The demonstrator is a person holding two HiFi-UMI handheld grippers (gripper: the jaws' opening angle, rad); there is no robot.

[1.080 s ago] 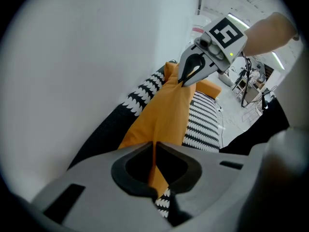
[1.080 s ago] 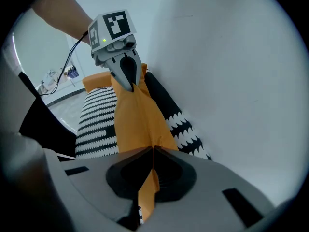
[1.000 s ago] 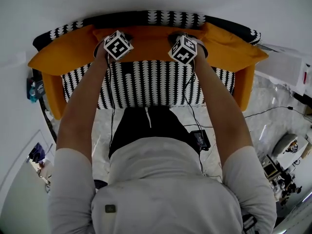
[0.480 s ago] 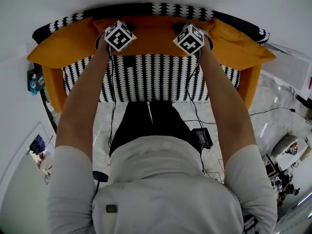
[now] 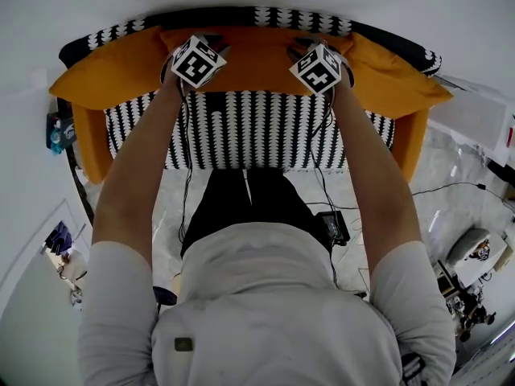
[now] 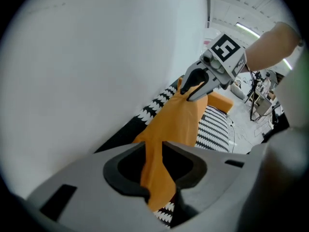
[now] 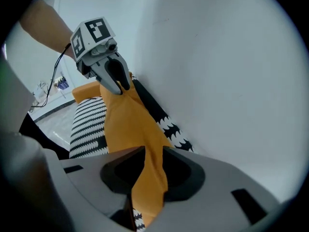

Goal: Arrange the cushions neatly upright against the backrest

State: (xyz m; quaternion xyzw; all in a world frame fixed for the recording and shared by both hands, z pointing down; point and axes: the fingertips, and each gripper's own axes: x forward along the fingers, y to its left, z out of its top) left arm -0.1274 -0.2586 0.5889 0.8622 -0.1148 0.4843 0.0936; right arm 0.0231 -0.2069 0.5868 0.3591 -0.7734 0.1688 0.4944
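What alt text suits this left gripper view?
The top edge of an orange cushion runs between the fingers of the left gripper, which have just been opening, and on to the right gripper, likewise just opening. Behind are a white wall and the black-and-white sofa backrest.

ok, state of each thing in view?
left hand-held gripper: jaws have just been opening, unclamped; middle cushion top edge between them
right hand-held gripper: same, same edge between its jaws
middle cushion: upright against backrest
left-end cushion: slanted across sofa corner
right-end cushion: slanted across sofa corner
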